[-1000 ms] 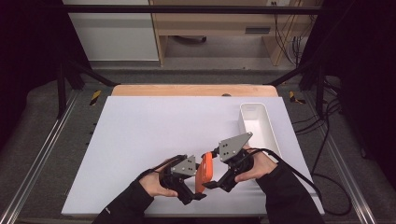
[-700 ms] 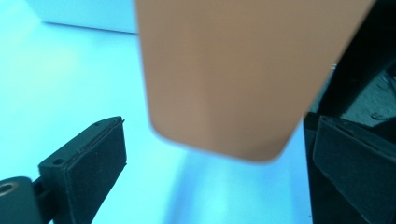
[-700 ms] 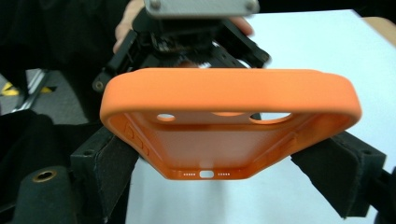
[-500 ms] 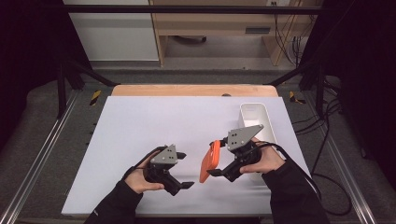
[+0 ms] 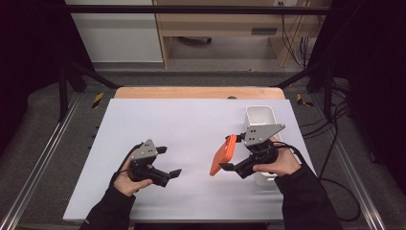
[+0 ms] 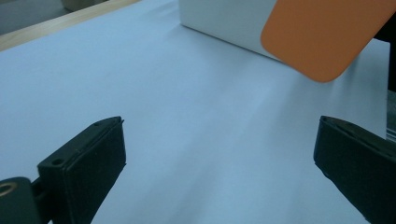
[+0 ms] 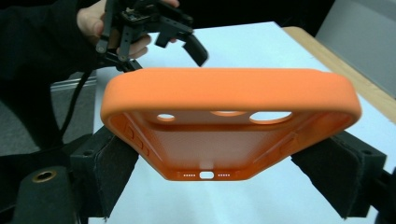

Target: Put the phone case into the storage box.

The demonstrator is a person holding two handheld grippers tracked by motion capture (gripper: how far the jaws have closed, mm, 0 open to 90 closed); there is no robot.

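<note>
An orange phone case (image 5: 221, 155) hangs above the white tabletop (image 5: 191, 120), tilted on edge, with my right gripper (image 5: 229, 154) shut across its two long sides. In the right gripper view the case (image 7: 229, 93) shows its hollow inside and camera cut-outs, clamped between the pads (image 7: 109, 168). My left gripper (image 5: 169, 161) is open and holds nothing, a short way left of the case and low over the table. In the left gripper view its jaws stand wide apart around bare table (image 6: 187, 116), and a corner of the case (image 6: 322, 32) floats ahead.
A white rectangular bin (image 5: 261, 115) stands at the table's right side, just behind and under my right hand; its wall (image 6: 224, 21) faces the left gripper. A wooden edge (image 5: 191, 92) runs along the far side of the table.
The left gripper has let go of the case and drawn back to the left, jaws now open. The right gripper has carried the case to the right, toward the bin.
</note>
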